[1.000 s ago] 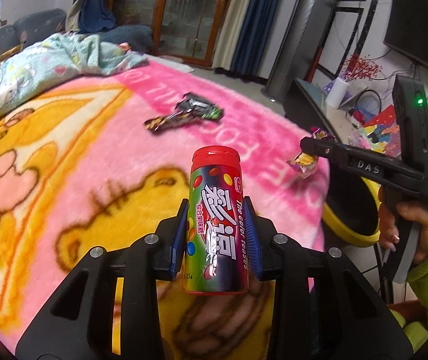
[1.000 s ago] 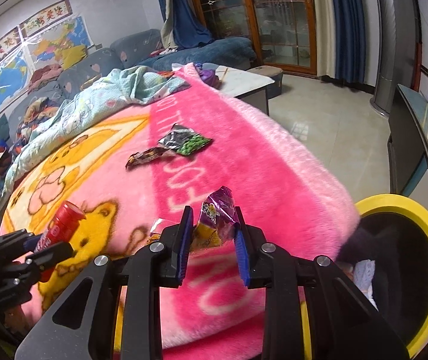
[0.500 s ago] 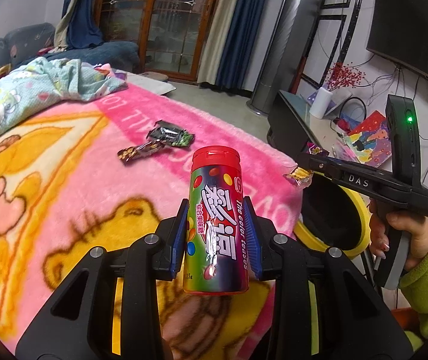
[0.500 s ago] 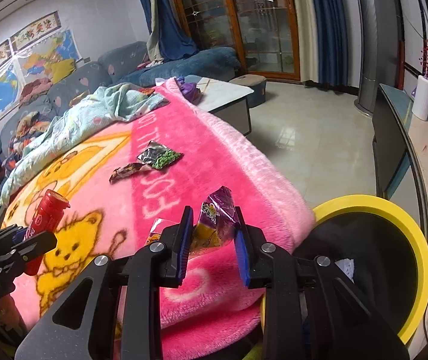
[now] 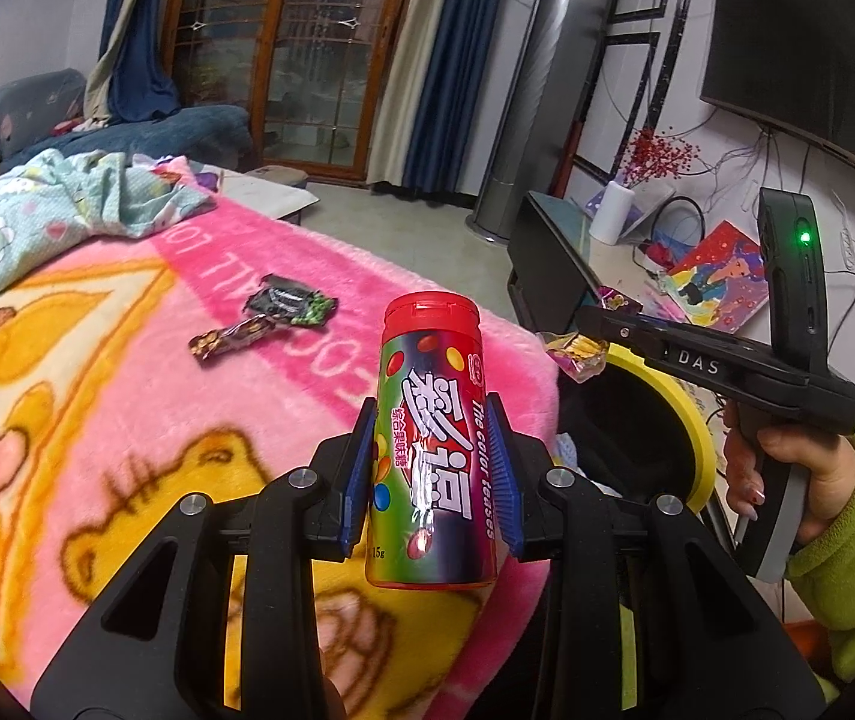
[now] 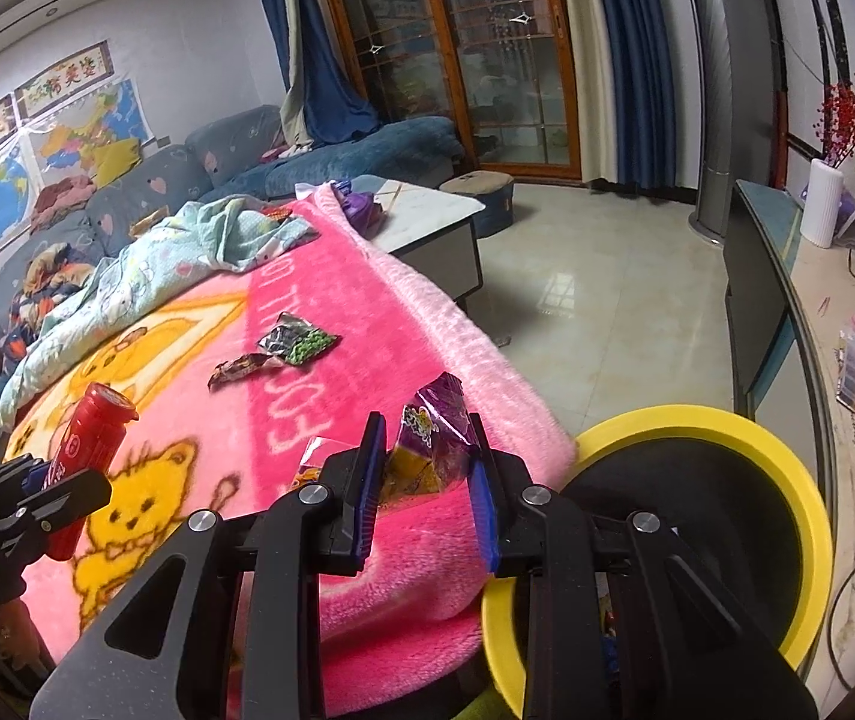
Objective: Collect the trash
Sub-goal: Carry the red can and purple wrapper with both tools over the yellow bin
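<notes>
The left gripper [image 5: 433, 468] is closed on a candy tube [image 5: 430, 444], its blue pads pressing the two sides of the tube. The tube stands upright between the fingers, with its red cap at the top and colourful printing on its body. In the right wrist view the same tube [image 6: 88, 450] shows at the left edge, tilted, above the pink blanket [image 6: 331, 312].

The right gripper [image 6: 427, 480] pinches a purple wrapper [image 6: 433, 438] between its blue pads. The wrapper is crumpled and sticks up above the fingertips. In the left wrist view this gripper [image 5: 589, 330] is seen from the side, held by a hand [image 5: 787, 468] in a green sleeve [image 5: 847, 552], and a green light shines on its upright part. The wrapper [image 5: 574, 351] hangs at its tip, over the near rim of the trash bin.

The trash bin [image 6: 799, 492] has a yellow rim and a black inside. It stands on the floor just beside the corner of the blanket, below and to the right of the right gripper.

Farther on the blanket lie two more pieces of trash, touching each other: a brown wrapper [image 6: 241, 369] and a black and green packet [image 6: 298, 342]. Beyond them a light blue cloth [image 6: 187, 252] lies in a heap. At the far end of the room are a blue sofa [image 6: 361, 150] and a glass door [image 6: 487, 60] with a wooden frame and blue curtains.
</notes>
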A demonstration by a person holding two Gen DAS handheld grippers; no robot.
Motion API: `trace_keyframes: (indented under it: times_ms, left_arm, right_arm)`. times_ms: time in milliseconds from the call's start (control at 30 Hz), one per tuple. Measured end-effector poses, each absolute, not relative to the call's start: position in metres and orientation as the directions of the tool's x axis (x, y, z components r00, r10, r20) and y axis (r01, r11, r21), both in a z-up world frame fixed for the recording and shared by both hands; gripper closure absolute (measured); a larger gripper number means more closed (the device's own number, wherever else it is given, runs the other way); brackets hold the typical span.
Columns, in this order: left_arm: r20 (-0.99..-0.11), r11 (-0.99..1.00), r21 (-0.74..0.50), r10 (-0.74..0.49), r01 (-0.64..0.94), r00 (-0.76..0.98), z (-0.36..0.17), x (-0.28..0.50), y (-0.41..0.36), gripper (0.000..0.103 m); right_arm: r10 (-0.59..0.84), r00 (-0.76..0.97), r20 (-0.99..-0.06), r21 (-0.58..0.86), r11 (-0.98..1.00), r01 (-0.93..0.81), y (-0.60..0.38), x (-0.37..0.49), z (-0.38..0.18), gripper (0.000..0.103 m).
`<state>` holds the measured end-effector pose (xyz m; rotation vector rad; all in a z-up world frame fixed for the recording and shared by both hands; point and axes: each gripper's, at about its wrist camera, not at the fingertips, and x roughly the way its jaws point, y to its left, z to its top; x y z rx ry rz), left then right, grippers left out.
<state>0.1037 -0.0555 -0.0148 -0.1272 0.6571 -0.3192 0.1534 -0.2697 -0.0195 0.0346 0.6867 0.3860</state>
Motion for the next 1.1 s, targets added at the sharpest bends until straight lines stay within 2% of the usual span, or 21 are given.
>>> trace_keyframes:
  times_ms: [433, 1100]
  left_arm:
    - [-0.562, 0.915, -0.204, -0.402, 0.349, 0.723, -0.008, 0.114, -0.102, 0.076]
    - [-0.562, 0.851, -0.209, -0.508, 0.482, 0.653, -0.017, 0.13, -0.175, 0.076]
  right_arm:
    - [0.29, 0.757, -0.585, 0.139, 0.956, -0.259, -0.307, 0.15, -0.01, 0.078]
    - [0.135, 0.808, -0.574, 0.16, 0.986, -0.052, -0.402, 0.141, -0.016, 0.078]
